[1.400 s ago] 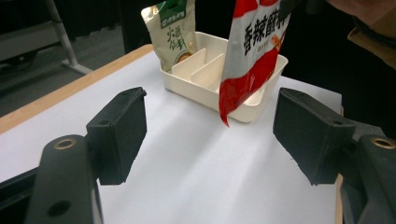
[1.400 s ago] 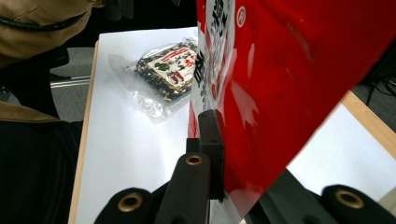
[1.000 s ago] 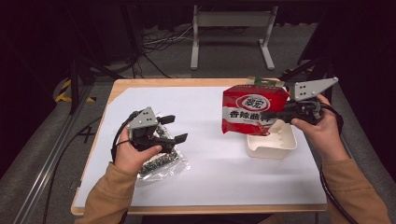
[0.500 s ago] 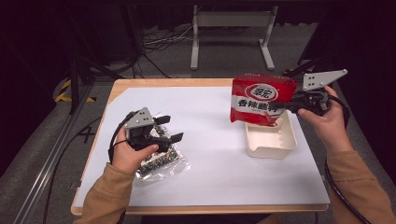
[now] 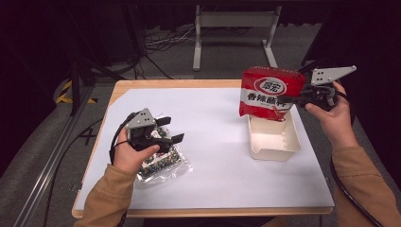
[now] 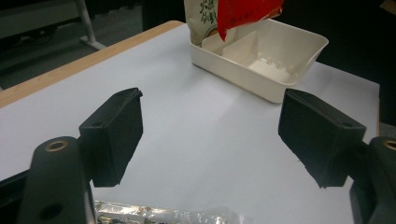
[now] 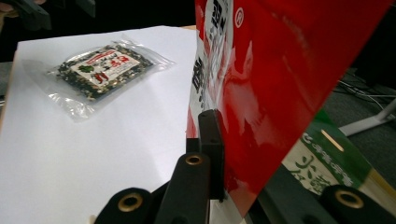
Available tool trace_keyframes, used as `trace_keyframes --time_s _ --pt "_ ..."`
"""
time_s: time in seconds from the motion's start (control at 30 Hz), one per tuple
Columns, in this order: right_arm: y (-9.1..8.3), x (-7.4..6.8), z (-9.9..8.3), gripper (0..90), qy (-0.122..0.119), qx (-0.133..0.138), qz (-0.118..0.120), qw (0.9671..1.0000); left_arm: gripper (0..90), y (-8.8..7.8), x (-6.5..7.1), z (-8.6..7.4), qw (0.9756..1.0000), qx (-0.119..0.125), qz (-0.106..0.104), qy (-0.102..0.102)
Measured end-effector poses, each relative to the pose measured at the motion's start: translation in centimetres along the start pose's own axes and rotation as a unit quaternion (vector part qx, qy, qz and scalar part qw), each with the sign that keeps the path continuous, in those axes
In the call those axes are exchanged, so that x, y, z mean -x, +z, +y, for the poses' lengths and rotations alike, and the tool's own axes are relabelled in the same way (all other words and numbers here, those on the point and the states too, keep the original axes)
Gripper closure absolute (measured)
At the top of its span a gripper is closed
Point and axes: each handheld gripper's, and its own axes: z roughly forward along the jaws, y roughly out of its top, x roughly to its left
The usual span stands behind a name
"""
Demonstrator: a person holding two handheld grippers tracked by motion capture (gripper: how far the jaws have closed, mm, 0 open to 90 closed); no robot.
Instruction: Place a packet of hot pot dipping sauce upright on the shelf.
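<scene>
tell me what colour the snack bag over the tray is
Mostly red, with a white label; the snack bag shows best in the high view.

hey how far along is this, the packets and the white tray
Nothing sits in the white tray yet. In hand: the right gripper is shut on the red packet, holding it in the air above the tray's far end. Left to do: the clear packet lies flat on the table under the open left gripper, apparently not gripped.

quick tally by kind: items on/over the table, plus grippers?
Red snack bag: 1
Clear packet of dark mix: 1
White divided tray: 1
Grippers: 2, left gripper, right gripper
Total: 5
</scene>
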Motion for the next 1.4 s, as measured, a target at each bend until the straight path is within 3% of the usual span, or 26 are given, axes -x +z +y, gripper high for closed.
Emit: trace_keyframes --time_s 0.17,0.53,1.13,1.4 --pt "-0.2 1.2 -0.8 89.2 0.009 0.002 -0.018 0.9998 22.7 0.0 -0.2 -0.2 1.0000 0.000 0.002 -0.002" --pt "0.0 2.8 -2.1 89.1 0.010 -0.001 -0.031 0.9995 22.6 0.1 -0.6 -0.4 1.0000 -0.004 0.001 -0.004" --pt "1.1 4.7 -4.3 89.1 0.035 -0.021 -0.025 0.9988 22.6 -0.1 -0.9 -0.7 0.9999 -0.003 0.001 -0.012" --pt "1.7 5.0 -4.3 89.1 0.030 -0.033 -0.032 0.9985 22.6 -0.2 -1.0 -0.8 0.9999 -0.003 0.001 -0.016"
